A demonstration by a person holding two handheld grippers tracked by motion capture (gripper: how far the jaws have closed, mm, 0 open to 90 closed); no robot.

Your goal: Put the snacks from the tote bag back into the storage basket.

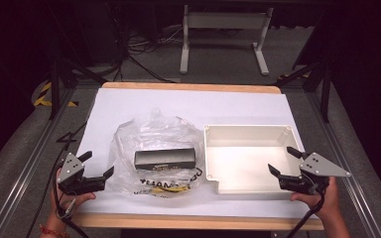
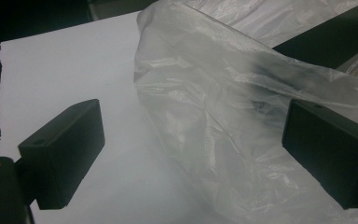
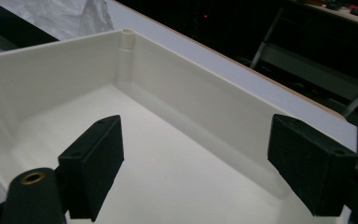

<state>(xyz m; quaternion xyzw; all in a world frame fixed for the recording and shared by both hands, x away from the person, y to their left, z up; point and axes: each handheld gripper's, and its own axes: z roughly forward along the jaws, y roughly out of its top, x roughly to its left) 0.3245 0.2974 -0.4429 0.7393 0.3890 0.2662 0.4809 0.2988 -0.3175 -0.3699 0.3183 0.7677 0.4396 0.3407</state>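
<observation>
A crumpled clear plastic bag (image 1: 151,133) lies mid-table with a long black box (image 1: 164,158) inside it. To its right stands an open white plastic tray (image 1: 245,128), nothing in it. My left gripper (image 1: 99,163) rests at the bag's left edge, jaws wide apart. In the left gripper view the bag (image 2: 214,107) bulges between the jaws of that gripper (image 2: 193,116) without being pinched, and the black box (image 2: 331,37) shows behind. My right gripper (image 1: 281,159) hangs over the tray's near right corner. In the right gripper view its jaws (image 3: 196,126) stand apart over the tray's wall (image 3: 191,102).
White paper (image 1: 144,101) covers the wooden tabletop. The bag carries yellow and black print (image 1: 166,184) near the front edge. A white table frame (image 1: 223,29) and cables (image 1: 139,54) stand on the floor beyond. Metal rails (image 1: 25,158) run along both sides.
</observation>
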